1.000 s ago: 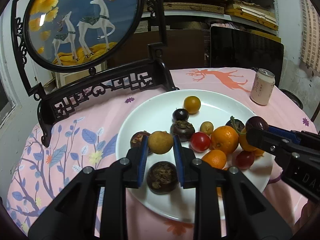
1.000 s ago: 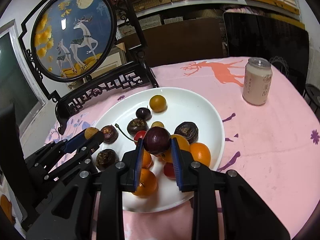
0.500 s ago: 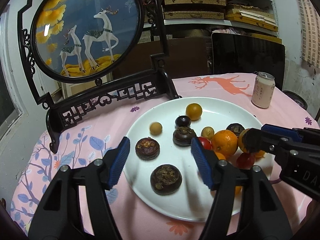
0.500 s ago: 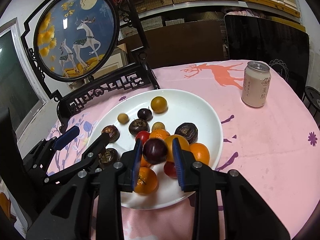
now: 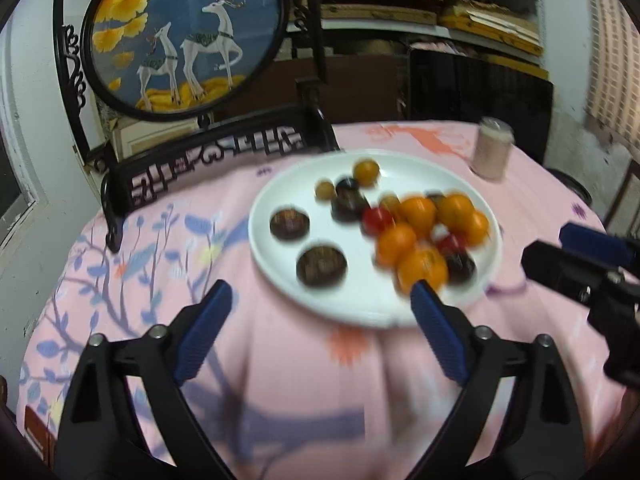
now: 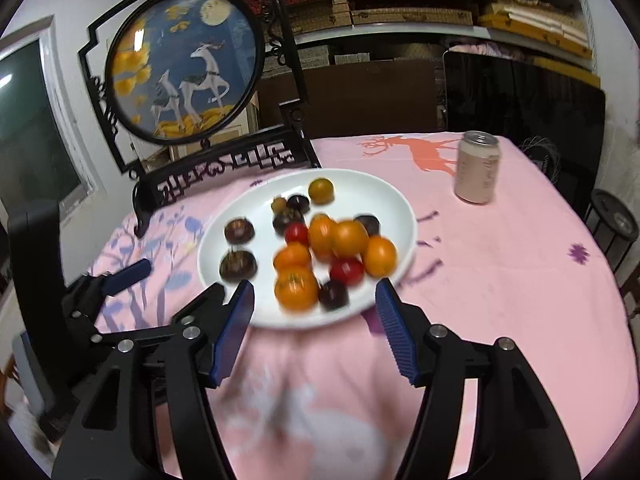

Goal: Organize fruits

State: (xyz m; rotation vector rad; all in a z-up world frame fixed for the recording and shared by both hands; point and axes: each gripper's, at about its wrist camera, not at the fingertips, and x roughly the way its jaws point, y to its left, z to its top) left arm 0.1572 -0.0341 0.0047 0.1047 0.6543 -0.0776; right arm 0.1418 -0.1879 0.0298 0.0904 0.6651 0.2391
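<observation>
A white plate (image 5: 276, 280) (image 6: 248, 304) on the pink tablecloth holds several fruits. Oranges (image 5: 422, 266) (image 6: 296, 288) and red tomatoes (image 5: 377, 218) (image 6: 346, 271) cluster on its right. Dark brown fruits (image 5: 321, 264) (image 6: 238, 265) lie on its left. A dark plum (image 6: 333, 294) lies at the plate's near edge. My left gripper (image 5: 320, 308) is open and empty, held back from the plate's near edge. My right gripper (image 6: 314, 300) is open and empty, just short of the plate. The right gripper also shows in the left wrist view (image 5: 576, 260).
A black carved stand with a round deer picture (image 5: 184, 36) (image 6: 184, 68) stands behind the plate on the left. A drink can (image 5: 491, 148) (image 6: 477, 168) stands at the back right. Shelves and a dark chair are beyond the table.
The left gripper let go of the small yellow-brown fruit onto the plate and pulled back. The right gripper opened, left the dark plum on the plate and drew back.
</observation>
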